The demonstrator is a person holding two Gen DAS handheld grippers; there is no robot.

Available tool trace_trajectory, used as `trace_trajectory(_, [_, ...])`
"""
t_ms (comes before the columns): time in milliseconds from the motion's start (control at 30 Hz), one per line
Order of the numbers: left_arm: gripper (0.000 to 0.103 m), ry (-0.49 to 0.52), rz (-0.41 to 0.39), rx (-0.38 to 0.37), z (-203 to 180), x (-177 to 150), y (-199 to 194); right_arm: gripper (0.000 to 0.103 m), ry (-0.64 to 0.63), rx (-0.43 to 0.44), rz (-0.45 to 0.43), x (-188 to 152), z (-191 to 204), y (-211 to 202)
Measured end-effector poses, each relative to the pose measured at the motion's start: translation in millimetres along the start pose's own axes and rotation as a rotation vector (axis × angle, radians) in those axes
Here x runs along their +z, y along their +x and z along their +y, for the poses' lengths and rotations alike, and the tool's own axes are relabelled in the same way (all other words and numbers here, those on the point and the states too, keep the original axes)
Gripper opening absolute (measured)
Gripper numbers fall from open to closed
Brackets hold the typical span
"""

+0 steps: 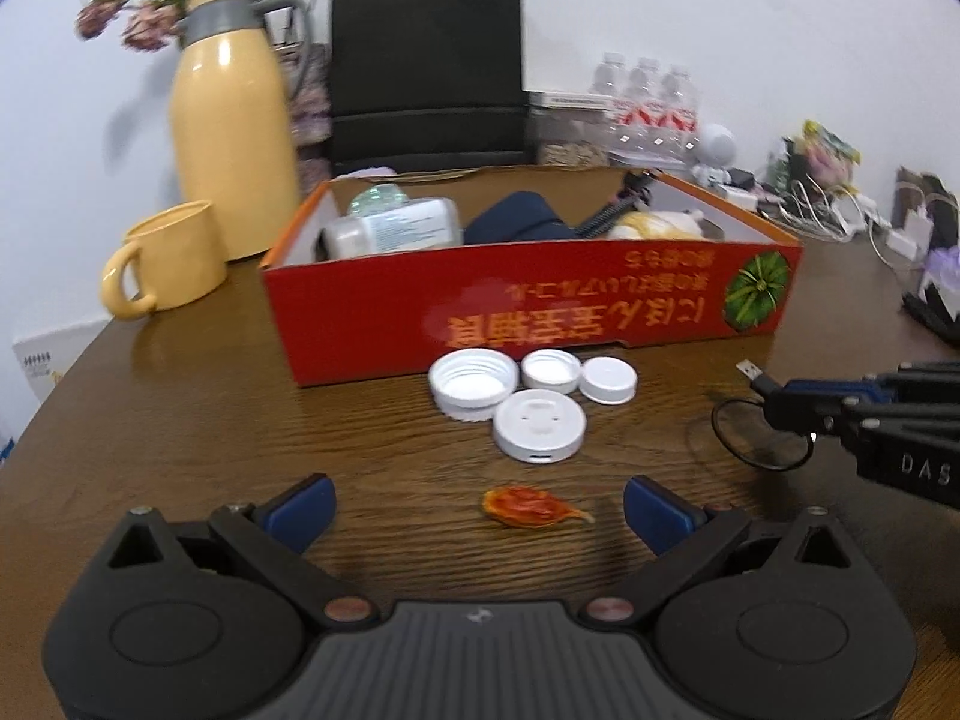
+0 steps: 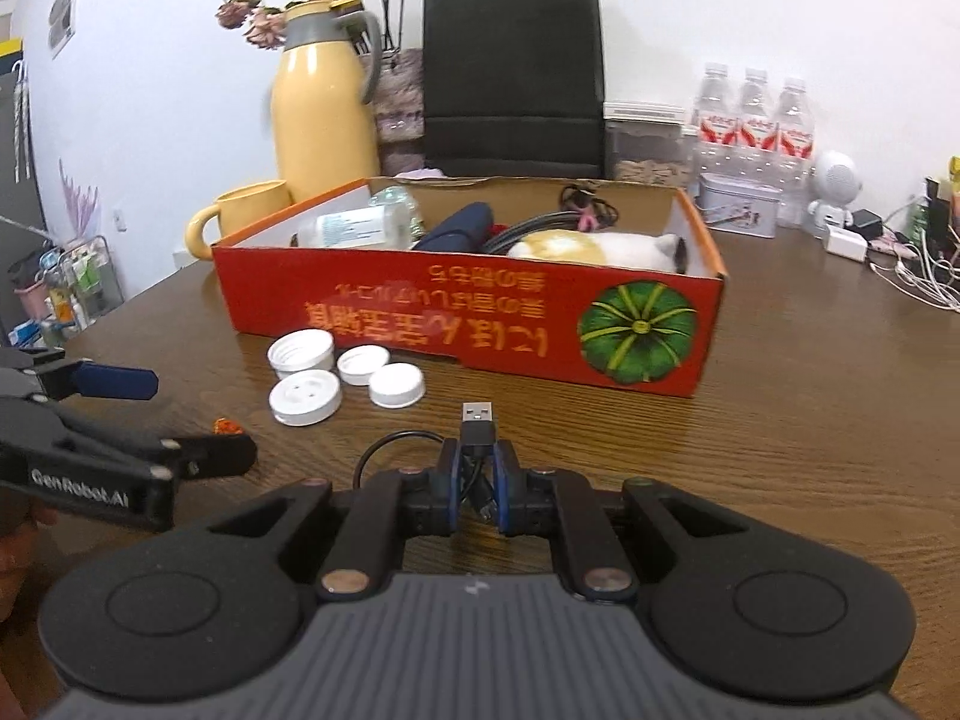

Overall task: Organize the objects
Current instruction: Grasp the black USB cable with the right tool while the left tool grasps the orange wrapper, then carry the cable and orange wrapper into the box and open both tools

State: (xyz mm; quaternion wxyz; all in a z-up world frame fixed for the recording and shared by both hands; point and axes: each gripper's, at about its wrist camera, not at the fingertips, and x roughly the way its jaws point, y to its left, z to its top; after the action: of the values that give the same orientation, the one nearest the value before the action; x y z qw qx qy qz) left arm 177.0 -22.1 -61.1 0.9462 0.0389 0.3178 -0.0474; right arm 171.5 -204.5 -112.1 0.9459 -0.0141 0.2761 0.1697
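Note:
A red cardboard box (image 1: 540,306) (image 2: 468,312) stands on the wooden table and holds a bottle, a dark blue case, cables and a plush toy. Several white caps (image 1: 528,390) (image 2: 336,372) lie in front of it. A small orange-red piece (image 1: 528,507) (image 2: 225,425) lies between the fingers of my left gripper (image 1: 480,510) (image 2: 174,414), which is open and not touching it. My right gripper (image 2: 477,468) (image 1: 780,405) is shut on a black USB cable (image 2: 477,420) (image 1: 753,375); the plug sticks out past the pads and a loop hangs to the left.
A yellow jug (image 1: 231,132) and a yellow mug (image 1: 165,258) stand left of the box. A black paper bag (image 2: 513,78), water bottles (image 2: 753,120), a tin (image 2: 738,204) and chargers with white cables (image 2: 900,264) line the back and right.

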Motion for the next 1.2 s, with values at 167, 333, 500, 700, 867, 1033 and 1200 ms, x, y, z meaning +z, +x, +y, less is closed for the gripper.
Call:
trace_trajectory(167, [0.065,0.023,0.014,-0.069,-3.0,-2.7,4.4,0.011,0.009,0.002,-0.009,-0.4,-2.2,-1.9])
trace_trajectory(333, [0.039,0.048,-0.007,-0.098,-6.6,-4.3,-1.2,0.011,0.013,0.011,-0.015,-0.4,-2.6,-2.7])
trace_trajectory(500, [0.039,0.049,-0.025,-0.086,-8.9,-4.5,-5.3,0.011,0.015,0.013,-0.023,-0.7,-2.1,-4.4])
trace_trajectory(700, [0.039,0.016,-0.082,-0.080,-7.5,6.2,-15.6,0.011,-0.011,0.002,-0.072,0.8,1.7,-9.4])
trace_trajectory(867, [0.039,-0.015,-0.133,-0.079,-6.1,26.1,-19.5,0.011,0.004,-0.008,-0.128,15.5,0.0,-11.8])
trace_trajectory(1033, [0.039,-0.049,-0.176,-0.071,-2.9,52.7,-15.3,0.011,-0.006,-0.017,-0.179,38.6,0.1,-10.4])
trace_trajectory(1200, [0.039,-0.082,-0.217,-0.046,2.1,78.9,-8.1,0.011,-0.029,-0.035,-0.225,63.2,2.3,0.4])
